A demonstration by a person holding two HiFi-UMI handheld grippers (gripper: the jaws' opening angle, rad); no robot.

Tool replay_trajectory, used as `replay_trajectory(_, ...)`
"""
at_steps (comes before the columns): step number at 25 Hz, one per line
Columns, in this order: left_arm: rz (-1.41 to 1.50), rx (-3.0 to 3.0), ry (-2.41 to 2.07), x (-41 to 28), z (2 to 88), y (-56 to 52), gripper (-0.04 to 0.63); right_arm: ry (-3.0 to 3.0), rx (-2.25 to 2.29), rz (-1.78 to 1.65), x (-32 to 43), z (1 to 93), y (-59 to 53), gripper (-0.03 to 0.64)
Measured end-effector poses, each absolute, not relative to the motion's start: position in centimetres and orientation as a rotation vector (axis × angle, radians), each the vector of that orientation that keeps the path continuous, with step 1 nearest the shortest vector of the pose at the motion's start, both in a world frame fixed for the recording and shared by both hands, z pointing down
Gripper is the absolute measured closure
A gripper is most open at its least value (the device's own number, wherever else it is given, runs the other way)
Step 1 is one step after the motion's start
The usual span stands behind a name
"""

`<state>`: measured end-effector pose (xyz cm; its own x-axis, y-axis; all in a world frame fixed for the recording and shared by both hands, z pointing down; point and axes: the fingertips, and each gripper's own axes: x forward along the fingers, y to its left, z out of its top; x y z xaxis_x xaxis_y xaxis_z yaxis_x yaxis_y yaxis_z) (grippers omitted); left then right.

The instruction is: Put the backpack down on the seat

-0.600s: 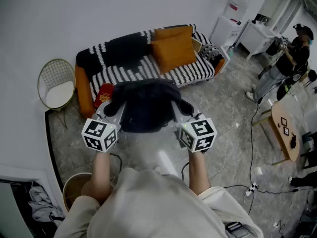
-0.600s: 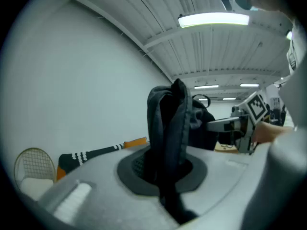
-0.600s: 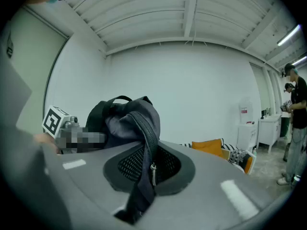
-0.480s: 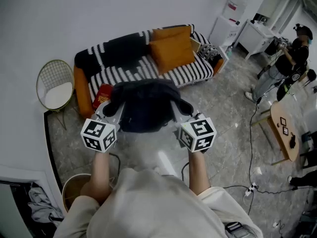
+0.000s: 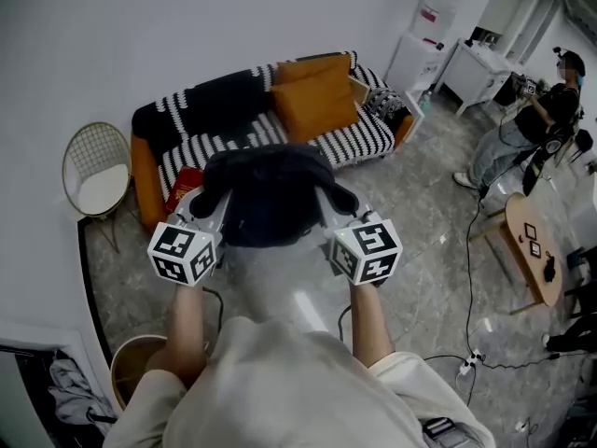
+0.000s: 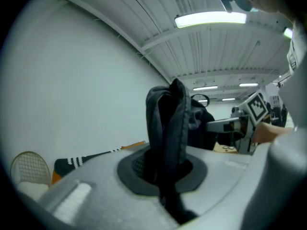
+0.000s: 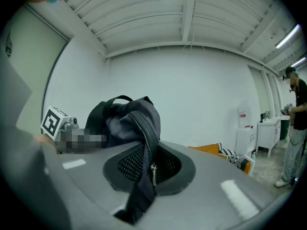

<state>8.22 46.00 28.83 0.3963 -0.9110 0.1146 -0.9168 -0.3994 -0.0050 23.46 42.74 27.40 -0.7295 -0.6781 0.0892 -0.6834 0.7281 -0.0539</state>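
A dark backpack (image 5: 272, 194) hangs in the air between my two grippers, above the floor in front of the sofa (image 5: 354, 136). My left gripper (image 5: 207, 203) is shut on one shoulder strap (image 6: 168, 138), which runs up out of the jaws to the bag. On the other side, my right gripper (image 5: 334, 203) is shut on the second strap (image 7: 144, 147). The sofa is black-and-white striped with orange cushions (image 5: 312, 96) and stands against the wall, just beyond the bag. The bag's underside is hidden.
A gold wire chair (image 5: 93, 171) stands left of the sofa, with a red item (image 5: 189, 177) on the sofa's left end. A basket (image 5: 140, 371) sits at my lower left. A person (image 5: 522, 138), a round wooden table (image 5: 536, 250) and floor cables (image 5: 474, 353) are at the right.
The sofa and chair have slid slightly left and up in the head view. Both grippers still hold the backpack up by its straps.
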Motion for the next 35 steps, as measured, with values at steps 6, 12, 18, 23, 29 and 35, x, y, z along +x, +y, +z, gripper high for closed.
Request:
replay_trajectory(6, 0.149, 2.557, -1.722, 9.3, 29.3, 44.4, 0.581, -2.864, 1.066, 0.097, 24.2, 27.5, 40.7, 0.581)
replay_trajectory(12, 0.156, 2.526, -1.721, 8.9, 30.9, 42.2, 0.580, -2.859, 1.044, 0.159, 23.8, 29.3, 38.3, 0.581)
replay_trajectory(18, 0.149, 2.505, -1.711, 7.0, 32.8, 37.3, 0.580, -2.823, 1.018, 0.169, 21.9, 31.4, 33.8, 0.580)
replay_trajectory(23, 0.151, 2.525, -1.680, 5.4, 33.6, 30.2, 0.580, -2.804, 1.041, 0.162, 20.4, 32.2, 27.0, 0.580)
replay_trajectory(29, 0.158, 2.541, -1.645, 2.5, 32.9, 21.3, 0.581, -2.813, 1.073, 0.196, 17.1, 31.5, 18.2, 0.581)
replay_trajectory(35, 0.176, 2.542, -1.629, -0.7, 32.4, 13.8, 0.580, -2.806, 1.082, 0.214, 13.7, 31.2, 10.6, 0.581)
